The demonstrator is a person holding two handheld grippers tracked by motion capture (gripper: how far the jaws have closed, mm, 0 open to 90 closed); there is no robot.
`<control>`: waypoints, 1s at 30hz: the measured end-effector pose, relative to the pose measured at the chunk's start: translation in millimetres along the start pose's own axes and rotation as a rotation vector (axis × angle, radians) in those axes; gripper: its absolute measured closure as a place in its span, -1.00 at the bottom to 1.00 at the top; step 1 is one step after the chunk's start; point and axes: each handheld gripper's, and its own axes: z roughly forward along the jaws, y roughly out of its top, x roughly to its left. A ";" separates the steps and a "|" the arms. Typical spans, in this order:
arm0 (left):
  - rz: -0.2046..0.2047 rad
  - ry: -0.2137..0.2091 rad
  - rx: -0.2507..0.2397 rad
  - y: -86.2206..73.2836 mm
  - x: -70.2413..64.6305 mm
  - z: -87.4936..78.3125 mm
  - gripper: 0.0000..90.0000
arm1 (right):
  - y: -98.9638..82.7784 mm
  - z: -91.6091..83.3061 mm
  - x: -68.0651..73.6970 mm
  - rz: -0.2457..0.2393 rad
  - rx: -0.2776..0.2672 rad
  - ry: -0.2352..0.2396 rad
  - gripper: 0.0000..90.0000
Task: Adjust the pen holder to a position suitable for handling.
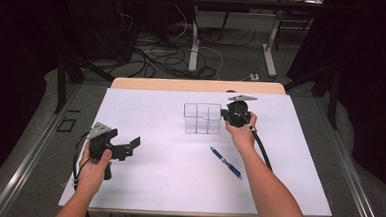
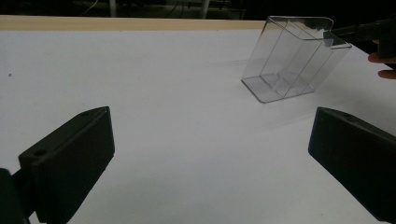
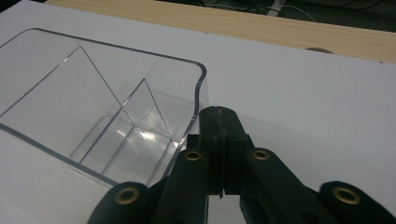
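Observation:
A clear plastic organiser (image 1: 202, 118) with several compartments stands on the white sheet (image 1: 167, 177), right of centre. My right gripper (image 1: 225, 114) is at its right wall, near the top rim. In the right gripper view the jaws (image 3: 219, 114) are pressed together. The organiser's wall (image 3: 198, 98) runs along the outside of the left jaw, not between them. My left gripper (image 1: 131, 148) hovers open over the sheet's left part, far from the organiser (image 2: 292, 60), with nothing between its fingers (image 2: 70, 158).
A blue pen (image 1: 225, 162) lies on the sheet in front of the organiser, next to the right forearm. The wooden table edge (image 1: 197, 85) runs behind the sheet. Cables and table legs are on the floor beyond.

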 end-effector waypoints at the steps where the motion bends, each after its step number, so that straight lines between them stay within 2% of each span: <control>1: 0.000 0.000 0.000 0.0 -0.2 0.1 -0.99 | 0.1 0.5 1.7 0.001 0.003 0.002 1.00; 13: -0.001 0.000 -0.001 0.3 0.2 -0.3 -0.99 | -2.3 7.3 20.5 0.011 0.022 0.019 1.00; 21: 0.000 -0.001 0.000 0.3 0.0 -0.4 -0.99 | -2.8 6.4 22.0 0.008 0.025 0.025 1.00; 30: -0.002 0.001 -0.002 0.5 0.6 -0.8 -0.99 | 2.2 -3.9 20.9 0.001 -0.005 0.024 0.74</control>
